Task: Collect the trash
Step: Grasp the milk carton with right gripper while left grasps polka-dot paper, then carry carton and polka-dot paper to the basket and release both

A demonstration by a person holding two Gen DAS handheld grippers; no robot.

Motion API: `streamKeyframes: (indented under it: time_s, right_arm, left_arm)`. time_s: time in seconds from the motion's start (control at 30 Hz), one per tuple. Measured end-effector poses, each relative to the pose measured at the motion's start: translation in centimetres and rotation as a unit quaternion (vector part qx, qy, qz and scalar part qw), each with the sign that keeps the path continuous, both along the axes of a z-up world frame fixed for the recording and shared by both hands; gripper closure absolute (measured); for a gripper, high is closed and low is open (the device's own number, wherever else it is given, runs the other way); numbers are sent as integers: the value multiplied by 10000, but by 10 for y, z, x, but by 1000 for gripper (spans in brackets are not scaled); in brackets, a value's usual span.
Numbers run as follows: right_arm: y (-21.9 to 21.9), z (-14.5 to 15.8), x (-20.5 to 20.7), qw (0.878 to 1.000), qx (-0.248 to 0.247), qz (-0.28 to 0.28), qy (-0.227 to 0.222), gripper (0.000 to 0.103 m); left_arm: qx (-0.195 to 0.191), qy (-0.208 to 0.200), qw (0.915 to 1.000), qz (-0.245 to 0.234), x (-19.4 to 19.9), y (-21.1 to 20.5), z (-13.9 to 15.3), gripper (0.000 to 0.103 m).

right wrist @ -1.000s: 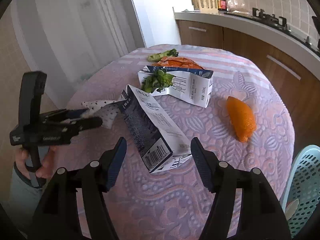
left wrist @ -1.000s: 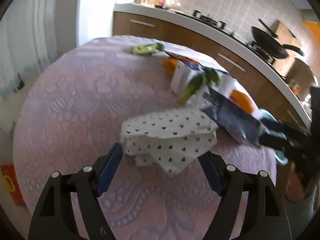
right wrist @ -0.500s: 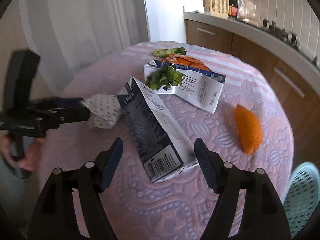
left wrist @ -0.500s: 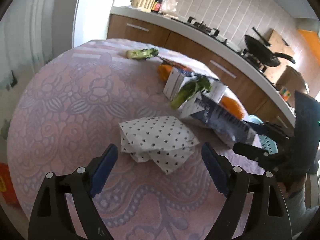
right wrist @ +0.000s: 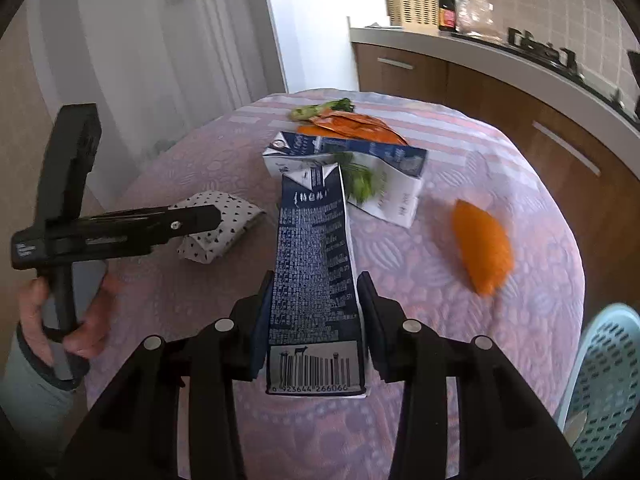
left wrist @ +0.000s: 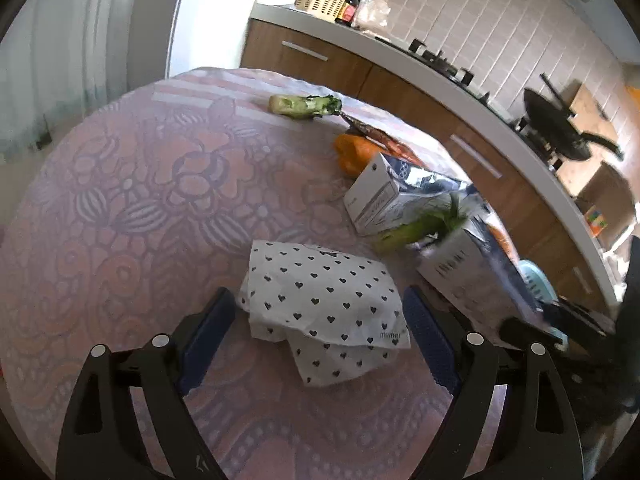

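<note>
The right tool (right wrist: 316, 300) has just been closing and now clamps the dark blue carton (right wrist: 312, 256) near its barcode end, the carton pointing away over the table (right wrist: 420, 420). The left tool (left wrist: 320, 320) stands wide, its jaws on either side of the heart-print napkin (left wrist: 324, 300) lying on the table, not pressing it. A blue basket (right wrist: 600, 380) sits at the table's right edge.

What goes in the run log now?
right gripper: closing on dark carton | left gripper: open around heart-print wrapper
</note>
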State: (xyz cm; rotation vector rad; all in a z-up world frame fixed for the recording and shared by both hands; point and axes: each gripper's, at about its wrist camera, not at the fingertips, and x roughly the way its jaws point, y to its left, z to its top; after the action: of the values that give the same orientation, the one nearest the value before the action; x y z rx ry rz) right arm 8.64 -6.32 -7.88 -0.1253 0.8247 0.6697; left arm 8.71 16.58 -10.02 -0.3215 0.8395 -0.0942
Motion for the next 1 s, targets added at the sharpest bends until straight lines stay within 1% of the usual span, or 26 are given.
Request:
streamKeyframes:
  time_s: [0.1, 0.13, 0.17, 0.2, 0.23, 0.27, 0.3, 0.33, 0.4, 0.53, 0.7, 0.87, 1.0]
  right_arm:
    - [-10, 0, -3, 9999, 114, -70, 79, 66]
    - [-13, 0, -3, 9998, 140, -97, 88, 66]
    - [-13, 0, -4, 9998, 145, -120, 87, 66]
    - [-15, 1, -5, 9998, 149, -146, 77, 66]
    - [-17, 3, -6, 9997, 163, -164, 55, 66]
    - [-20, 4, -8, 9997, 183, -172, 34, 66]
    - [-22, 6, -10, 9996, 206, -181, 8, 66]
    - [-25, 8, -12, 9995, 231, -190, -20, 66]
    - [-32, 14, -18, 9993, 279, -225, -103, 66]
    - [-50, 27, -26, 9980, 419, -391, -253, 66]
    - [-82, 42, -28, 9950, 549, -715, -435, 66]
    - [-122, 56, -33, 9889, 623, -1184, -642, 66]
    - [-160, 63, -37, 9824, 613, -1584, -782, 66]
  left_arm:
    - [657, 105, 9977, 89, 4, -20, -1, 21]
    - [862, 126, 9962, 71, 4, -27, -1, 29]
    - [947, 117, 9954, 59, 4, -31, -1, 46]
    - [933, 88, 9956, -4, 2, -35, 0, 54]
    - [822, 72, 9966, -66, 1, -36, 1, 73]
    - [725, 83, 9973, -109, 0, -37, 0, 85]
    - [620, 56, 9979, -156, -1, -38, 1, 89]
    - [618, -10, 9979, -193, -3, -40, 3, 96]
    - [684, -107, 9973, -229, -6, -45, 6, 97]
    - [451, -378, 9975, -390, -14, -55, 18, 97]
    - [453, -818, 9926, -776, -21, -84, 48, 97]
    - [235, -1016, 9858, -1316, -15, -132, 65, 97]
    - [154, -1096, 9754, -1904, -3, -185, 74, 97]
